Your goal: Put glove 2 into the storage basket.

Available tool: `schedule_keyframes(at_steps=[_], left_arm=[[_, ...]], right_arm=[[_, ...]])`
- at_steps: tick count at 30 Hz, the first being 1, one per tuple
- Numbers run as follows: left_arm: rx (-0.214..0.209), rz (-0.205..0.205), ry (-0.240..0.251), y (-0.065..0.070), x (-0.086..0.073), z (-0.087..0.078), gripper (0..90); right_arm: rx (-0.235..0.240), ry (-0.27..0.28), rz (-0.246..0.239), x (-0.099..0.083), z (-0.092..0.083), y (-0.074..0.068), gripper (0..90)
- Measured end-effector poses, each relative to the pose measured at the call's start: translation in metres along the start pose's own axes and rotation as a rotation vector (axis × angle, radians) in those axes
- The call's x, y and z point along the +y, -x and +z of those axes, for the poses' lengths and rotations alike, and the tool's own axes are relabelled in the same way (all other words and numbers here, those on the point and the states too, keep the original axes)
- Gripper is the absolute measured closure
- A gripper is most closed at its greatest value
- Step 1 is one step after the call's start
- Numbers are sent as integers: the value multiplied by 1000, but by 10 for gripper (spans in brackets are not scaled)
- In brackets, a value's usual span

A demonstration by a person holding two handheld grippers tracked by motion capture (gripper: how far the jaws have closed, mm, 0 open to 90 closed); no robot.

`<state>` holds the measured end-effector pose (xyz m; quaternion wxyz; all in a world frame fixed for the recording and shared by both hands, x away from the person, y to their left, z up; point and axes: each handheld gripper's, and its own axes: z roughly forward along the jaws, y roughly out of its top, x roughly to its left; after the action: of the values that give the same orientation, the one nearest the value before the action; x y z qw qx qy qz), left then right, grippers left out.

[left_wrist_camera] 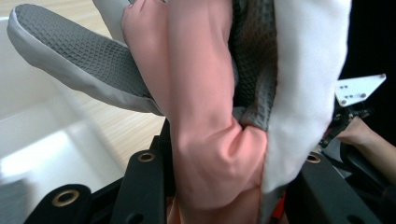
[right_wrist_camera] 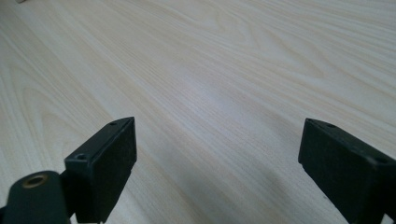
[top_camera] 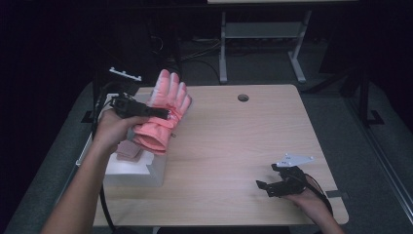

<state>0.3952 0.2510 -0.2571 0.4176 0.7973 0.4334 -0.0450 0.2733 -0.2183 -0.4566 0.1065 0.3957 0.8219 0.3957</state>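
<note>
your left gripper (top_camera: 160,113) has its jaws clamped on the pink glove (top_camera: 164,111), pinching the bunched fabric near the cuff; in the left gripper view the pink and grey cloth (left_wrist_camera: 210,112) is squeezed between the two black jaws. you hold the glove off the table (top_camera: 234,146), fingers pointing away from you, above the table's far left corner and just over the white box (top_camera: 134,170). the box sits at the table's left edge, with a brownish item (top_camera: 129,148) inside. your right gripper (top_camera: 265,187) rests low near the table's near right corner, jaws wide apart with nothing between them, bare wood under them (right_wrist_camera: 210,93). the middle of the table between box and right gripper lies free, up to the round hole (top_camera: 243,97) near the far edge.
</note>
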Motion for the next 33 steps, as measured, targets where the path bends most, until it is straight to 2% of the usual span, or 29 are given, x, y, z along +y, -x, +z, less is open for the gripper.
schedule_keyframes(at_steps=[2, 3, 5, 7, 11, 13, 15, 16, 17, 21, 22, 24, 26, 33], left_arm=[[21, -23, 15, -10, -3, -12, 609], [21, -23, 15, -10, -3, -12, 609], [56, -57, 34, -24, -8, -26, 609], [72, -82, 50, -34, -13, -33, 609], [109, -128, 62, -51, -22, -40, 609], [127, -143, 47, -60, -27, -40, 609], [140, -170, 44, -67, -31, -36, 609], [140, -170, 44, -67, -31, -36, 609], [145, -186, 30, -75, -34, -32, 609], [156, -213, -2, -87, -38, -20, 609], [171, -220, -13, -91, -39, -16, 609], [184, -227, -29, -96, -41, -8, 609], [184, -243, -40, -102, -44, 0, 609], [188, -262, -82, -116, -50, 26, 609]], right_arm=[[0, -2, 1, 0, 0, 0, 110], [0, -2, 1, 0, 0, 0, 110], [-2, 1, 3, 0, 0, 1, 108], [-5, 5, 7, -1, 0, 2, 105], [-5, 4, 7, 0, 0, 2, 105], [-5, 0, 7, -1, 1, 2, 105], [-4, 1, 5, -1, 0, 2, 105], [-4, 0, 6, -1, 0, 2, 105], [-5, 1, 7, -1, 0, 2, 105], [-3, 0, 7, -1, 0, 3, 105], [-3, 1, 9, -1, 0, 3, 105], [-2, 1, 8, -1, 0, 3, 105], [2, -3, 7, -1, 0, 3, 105], [2, -1, 12, -1, 0, 4, 105]])
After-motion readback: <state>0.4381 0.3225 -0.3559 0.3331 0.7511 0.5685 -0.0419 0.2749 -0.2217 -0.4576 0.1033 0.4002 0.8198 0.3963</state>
